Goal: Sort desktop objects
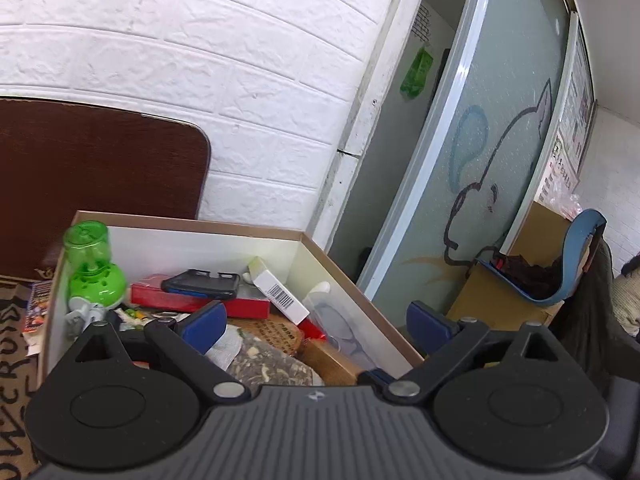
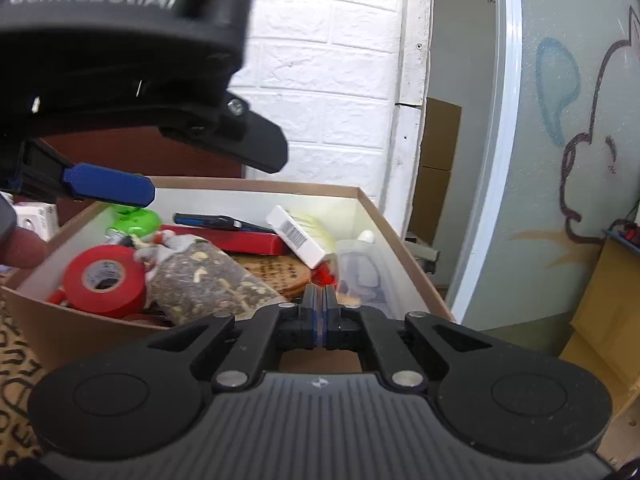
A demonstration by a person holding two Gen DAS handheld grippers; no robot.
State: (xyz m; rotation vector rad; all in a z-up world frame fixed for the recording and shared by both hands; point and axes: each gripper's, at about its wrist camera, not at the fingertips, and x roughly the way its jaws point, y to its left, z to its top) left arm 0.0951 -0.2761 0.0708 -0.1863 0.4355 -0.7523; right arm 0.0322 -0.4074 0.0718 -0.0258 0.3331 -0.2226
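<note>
A cardboard box (image 1: 360, 292) with a white inside holds sorted items: a green plastic device (image 1: 94, 276), a black phone case (image 1: 202, 284) on a red box (image 1: 244, 307), a white barcode carton (image 1: 278, 294), a speckled packet (image 1: 268, 364) and a clear pouch (image 1: 340, 320). My left gripper (image 1: 316, 324) is open and empty above the box. In the right wrist view the box (image 2: 404, 248) also holds a red tape roll (image 2: 104, 280). My right gripper (image 2: 319, 304) is shut and empty at the box's near edge. The left gripper's blue fingertip (image 2: 112, 188) hangs over the box's left side.
A dark brown board (image 1: 100, 168) leans on the white brick wall behind the box. A patterned mat (image 1: 16, 360) lies under the box. A frosted glass door (image 1: 480, 140) with a cartoon drawing stands to the right, with cardboard boxes (image 2: 600, 320) beside it.
</note>
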